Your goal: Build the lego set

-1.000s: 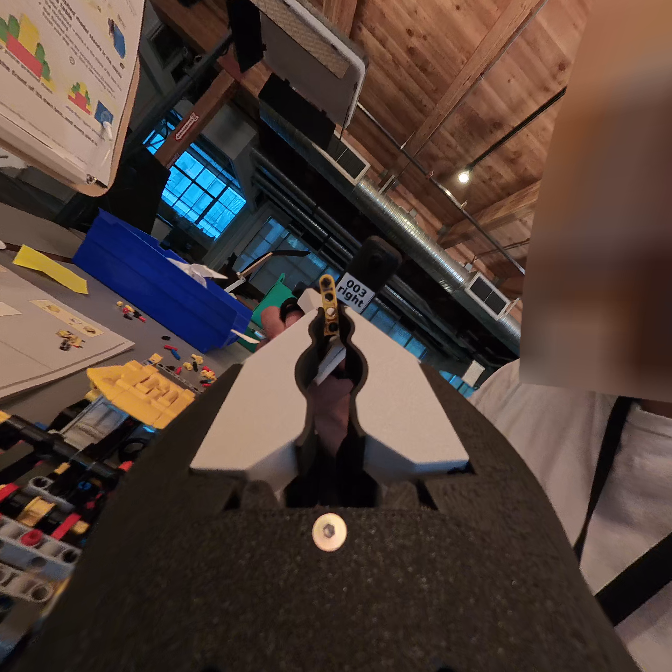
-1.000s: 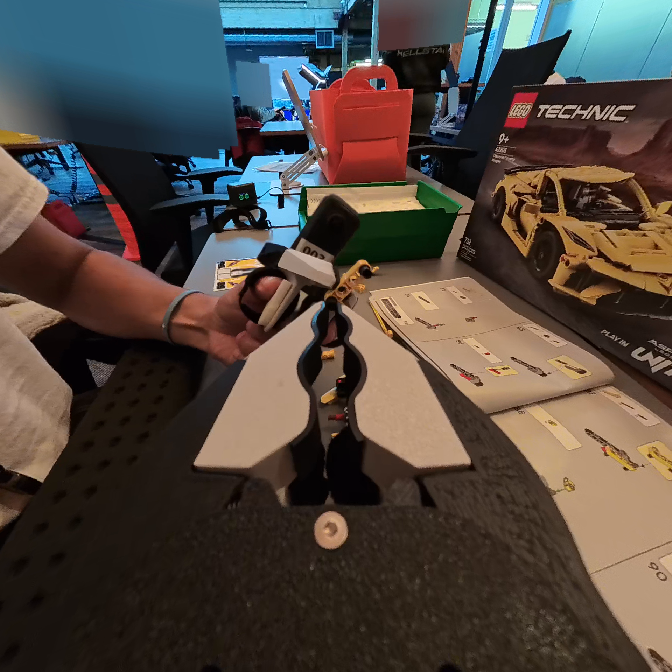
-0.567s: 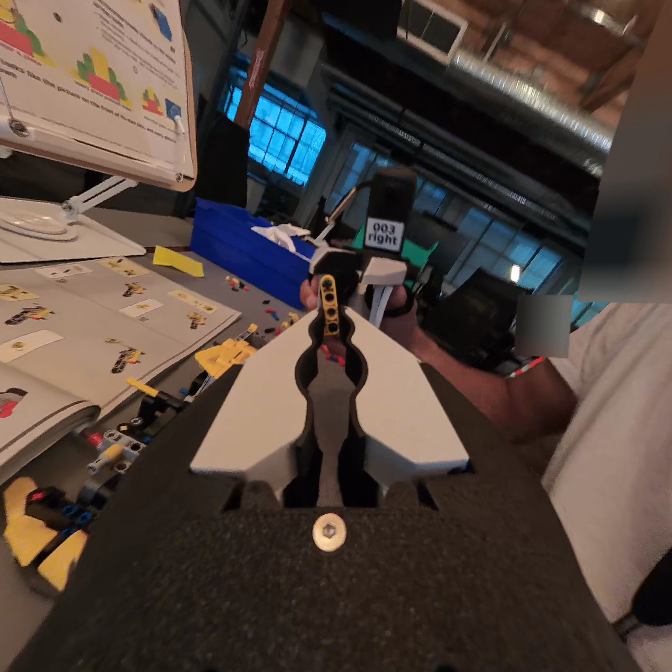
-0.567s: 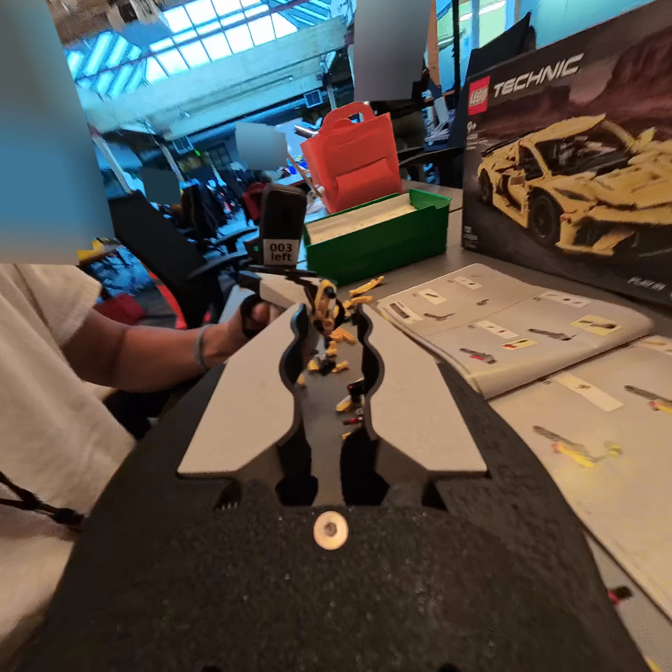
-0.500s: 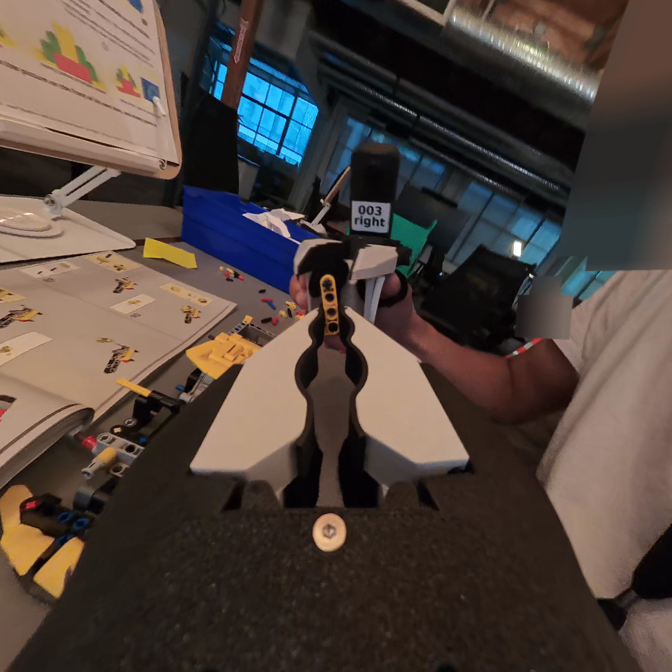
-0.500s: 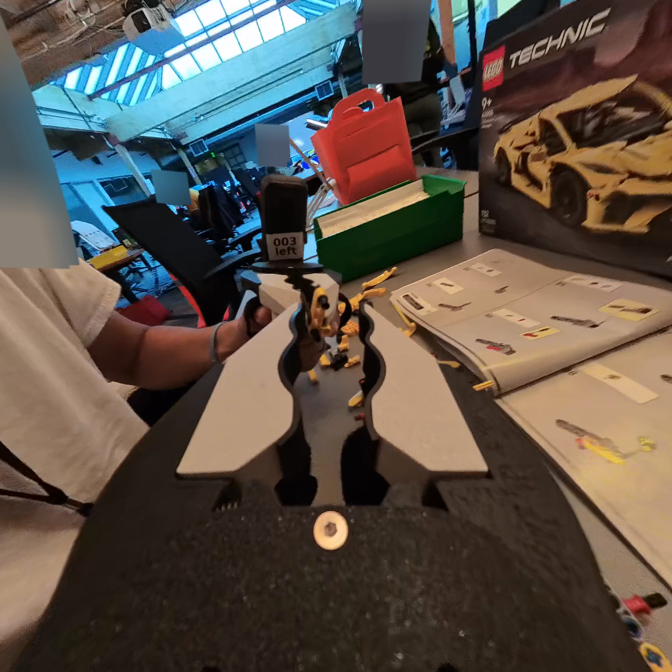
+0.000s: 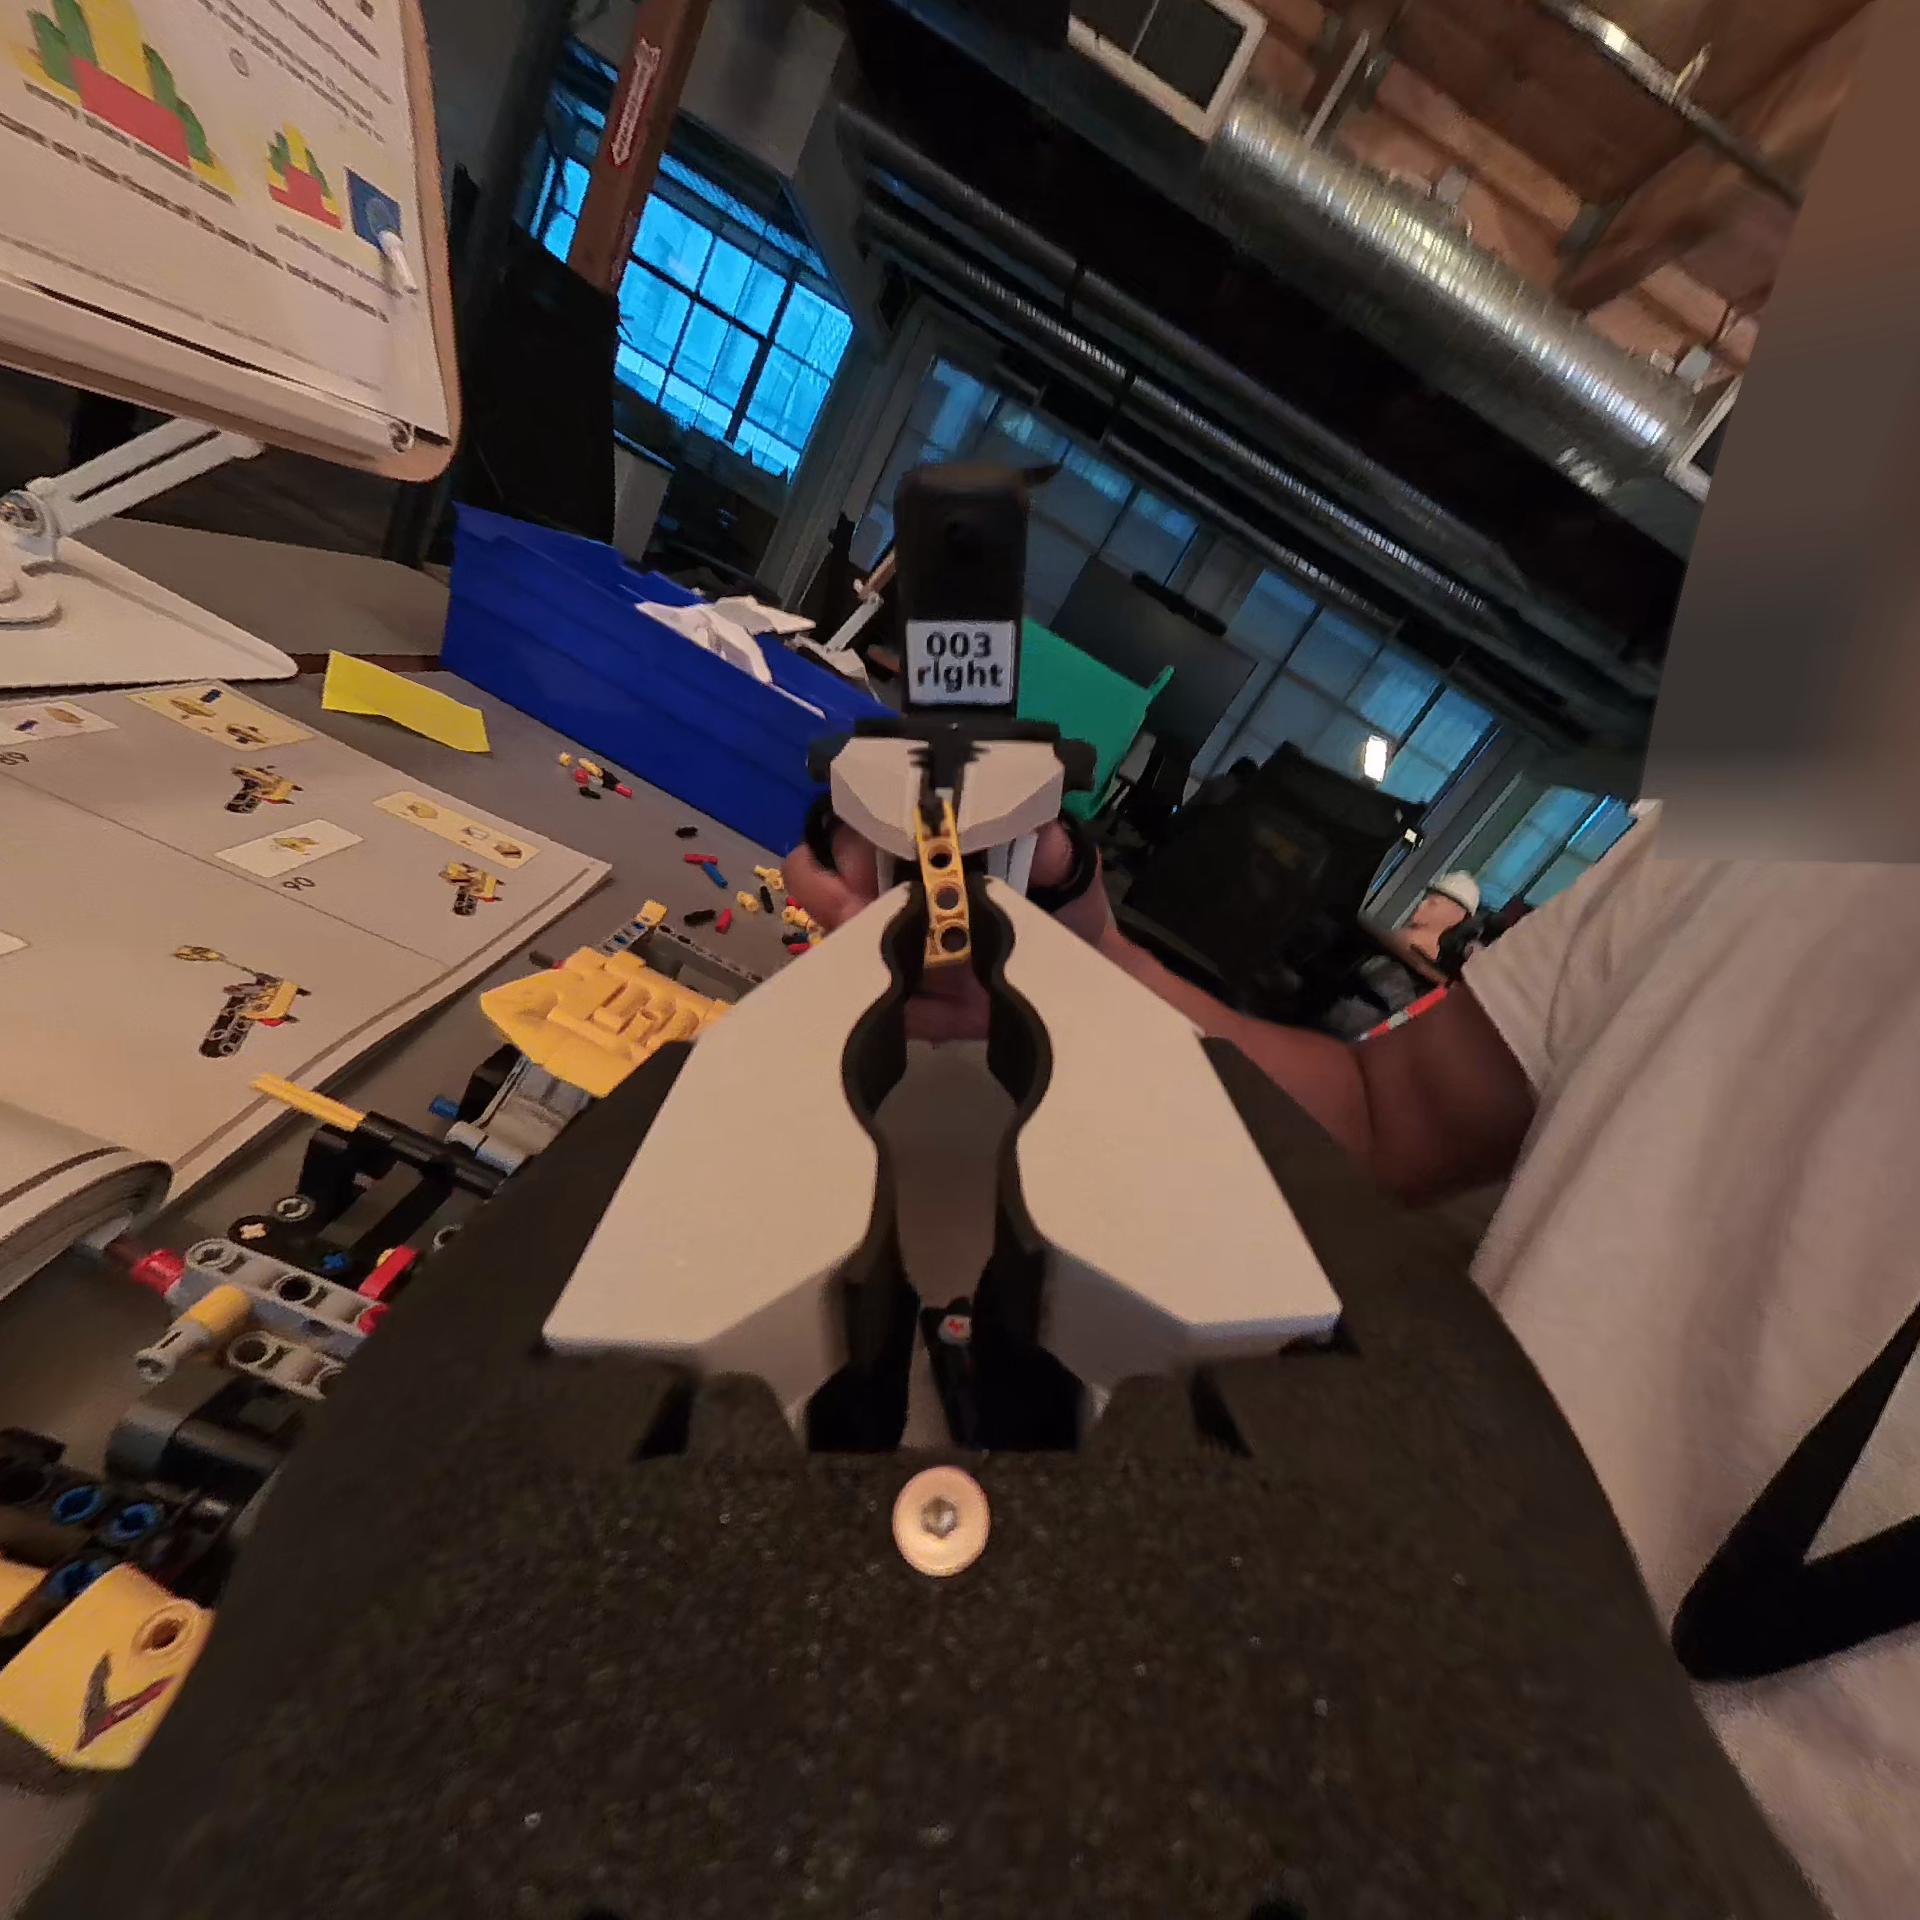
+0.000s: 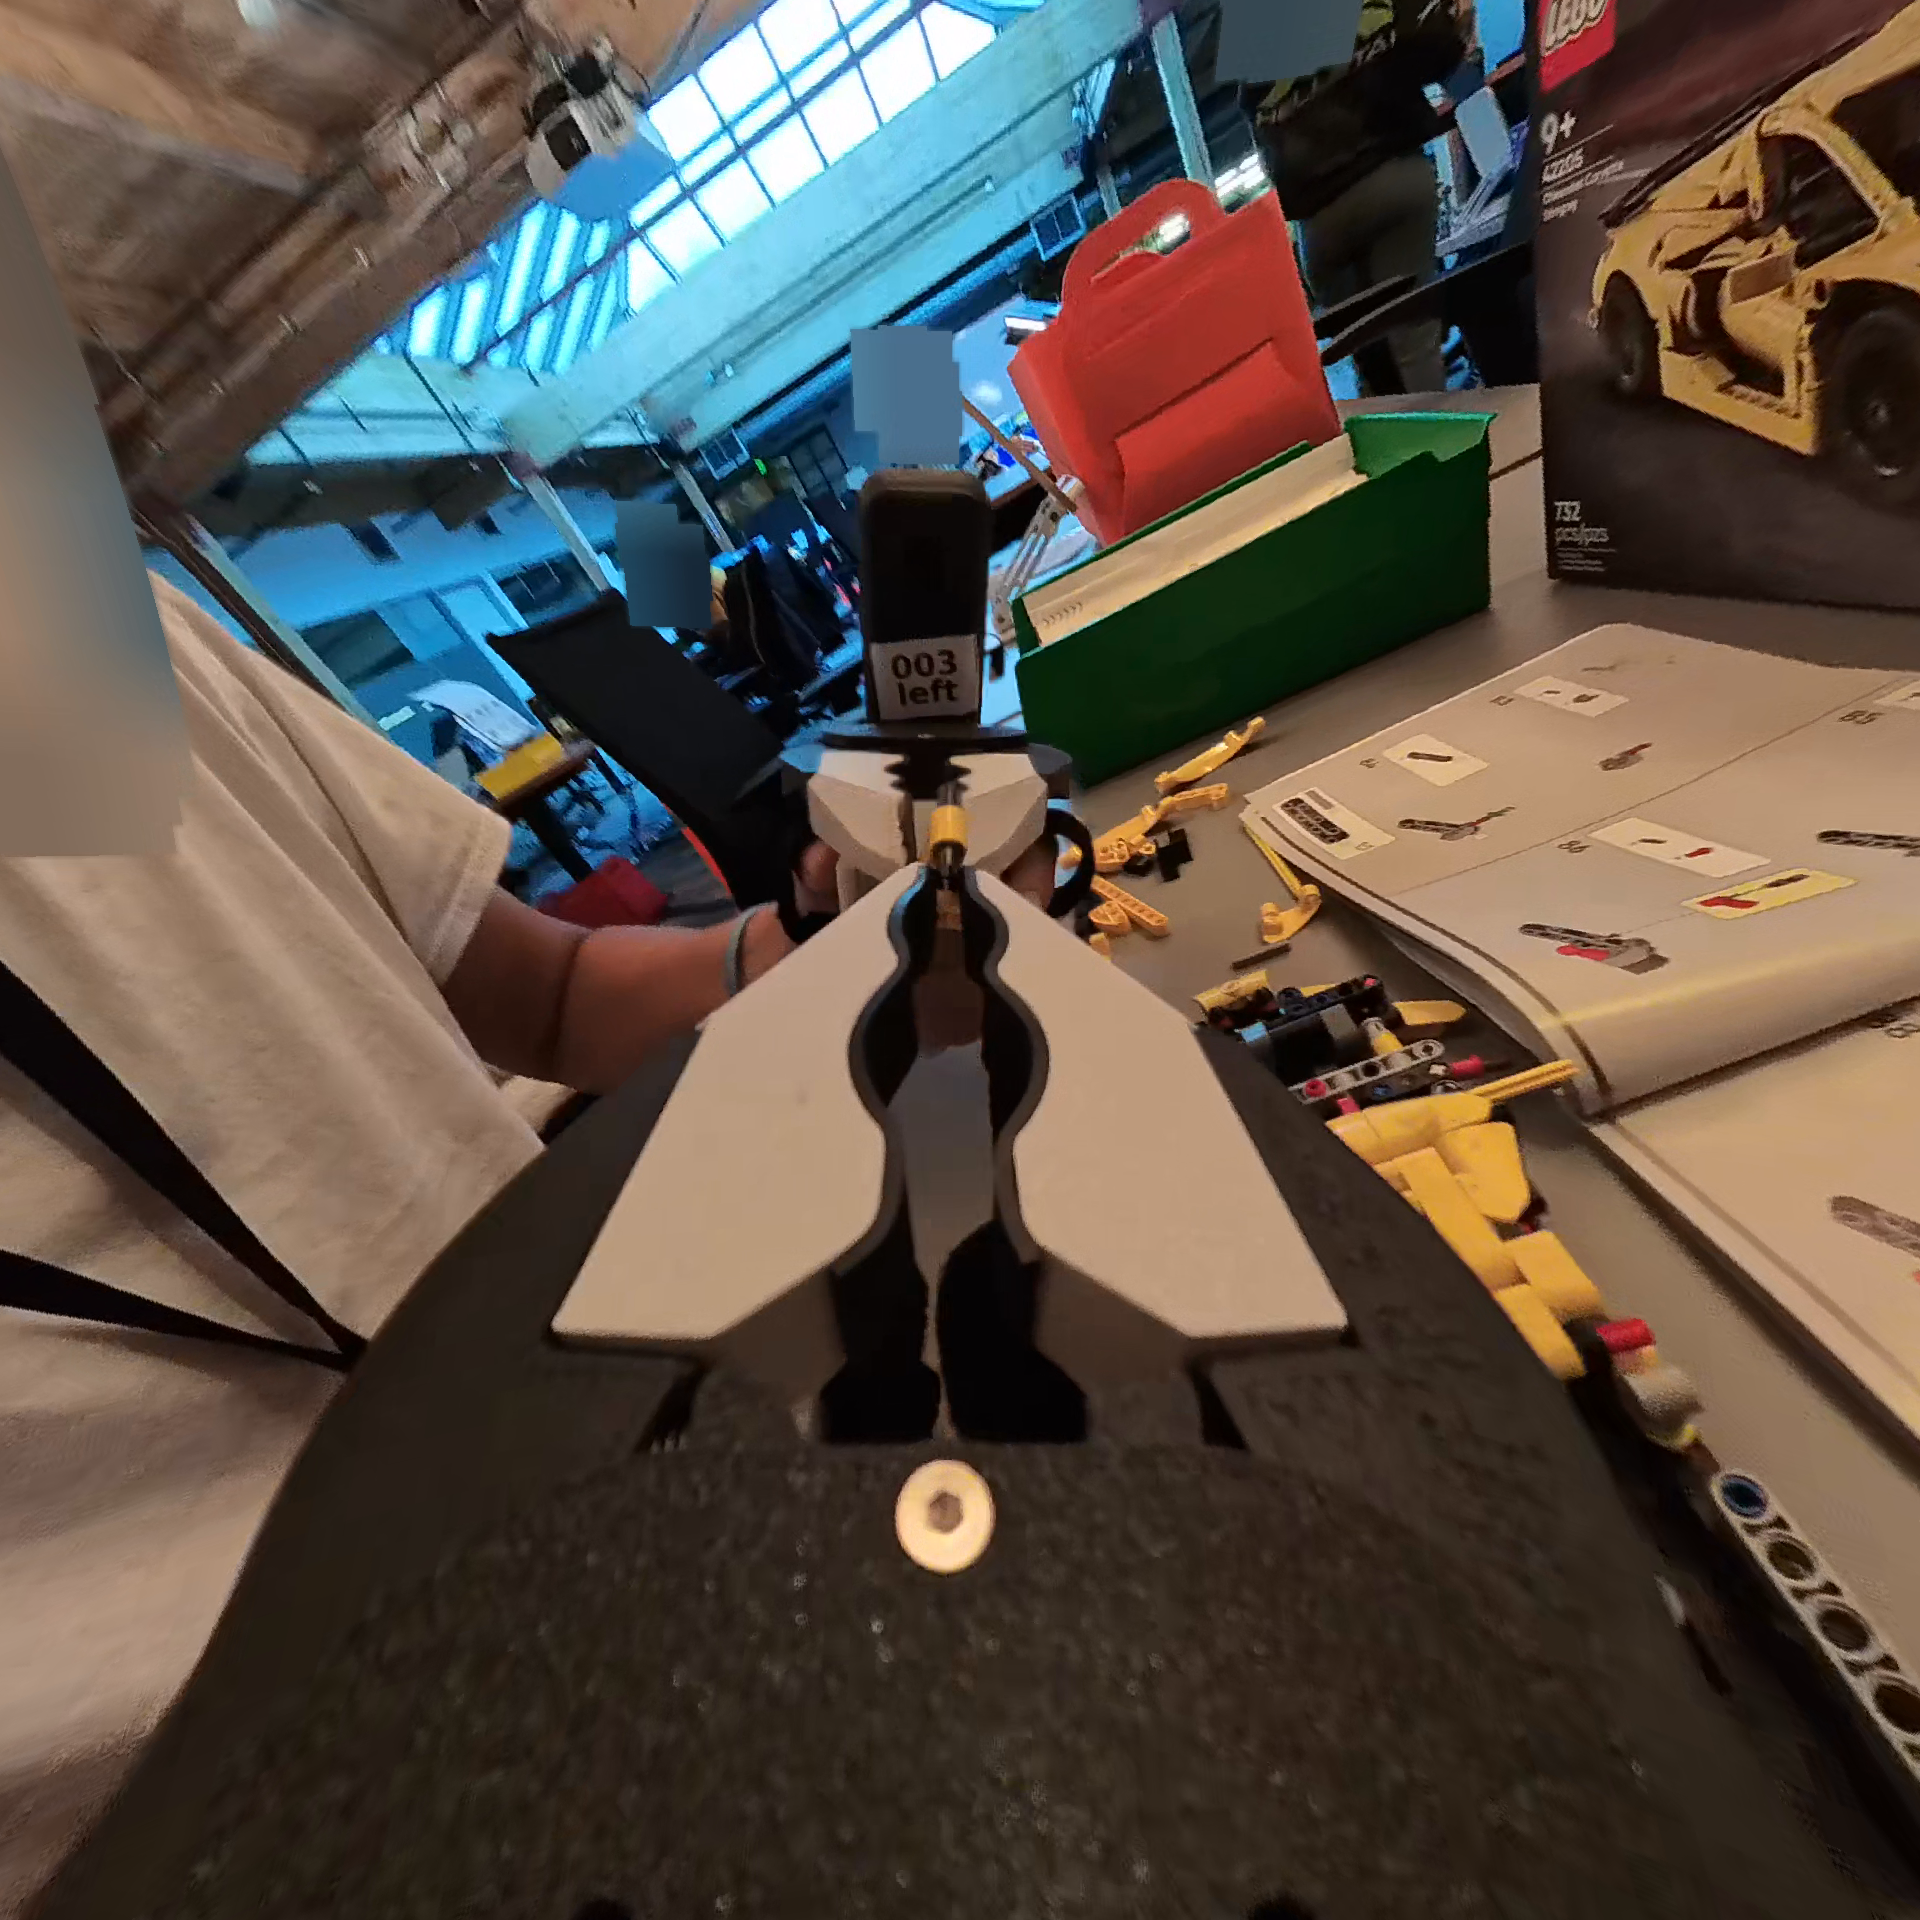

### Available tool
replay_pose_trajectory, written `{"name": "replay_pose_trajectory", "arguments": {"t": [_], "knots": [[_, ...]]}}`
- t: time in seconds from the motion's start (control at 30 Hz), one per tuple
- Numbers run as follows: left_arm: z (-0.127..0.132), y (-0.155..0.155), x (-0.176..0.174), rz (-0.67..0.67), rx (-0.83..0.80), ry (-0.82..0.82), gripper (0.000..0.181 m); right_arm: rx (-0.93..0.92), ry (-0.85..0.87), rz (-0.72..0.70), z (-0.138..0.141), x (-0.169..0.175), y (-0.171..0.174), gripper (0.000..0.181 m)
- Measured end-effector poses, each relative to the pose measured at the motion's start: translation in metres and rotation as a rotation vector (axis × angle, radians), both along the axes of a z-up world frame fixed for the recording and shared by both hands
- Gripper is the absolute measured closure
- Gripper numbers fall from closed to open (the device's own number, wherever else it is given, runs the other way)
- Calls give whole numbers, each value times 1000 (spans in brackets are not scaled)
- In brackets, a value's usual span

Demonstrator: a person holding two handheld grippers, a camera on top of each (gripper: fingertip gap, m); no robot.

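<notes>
Left tongs were closed on a yellow holed beam, held upright. Right tongs faced them, tips at the beam's upper end. Instruction booklet lay open on the tabletop.

Yellow beam, blue bin, green tray, red bag

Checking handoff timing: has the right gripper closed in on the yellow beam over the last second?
Yes. The right gripper moved from beside the blue bin onto the yellow beam.
</notes>
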State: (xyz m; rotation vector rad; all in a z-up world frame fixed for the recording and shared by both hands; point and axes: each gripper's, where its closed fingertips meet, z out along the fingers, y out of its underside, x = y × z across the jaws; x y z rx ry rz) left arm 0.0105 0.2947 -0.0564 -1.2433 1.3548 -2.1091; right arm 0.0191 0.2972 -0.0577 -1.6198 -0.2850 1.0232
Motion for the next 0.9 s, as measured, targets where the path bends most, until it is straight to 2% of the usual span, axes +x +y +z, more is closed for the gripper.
{"name": "replay_pose_trajectory", "arguments": {"t": [0.1,0.2,0.27,0.37,0.57,0.67,0.9], "knots": [[5,8,0,11,-76,-11,172,-7,85,7,2,1,4,178],[11,20,-3,47,-116,-33,159,6,171,6,9,4,5,178],[12,24,-4,64,-105,-37,154,22,216,-3,15,8,5,178],[9,13,-3,36,-57,-31,150,51,286,-15,24,14,4,178],[10,8,3,42,-82,-28,151,58,265,-34,22,10,8,178],[11,6,2,16,-110,-25,164,51,230,-31,17,4,9,178],[11,14,1,98,-37,-41,166,34,194,-35,10,1,12,178]]}}
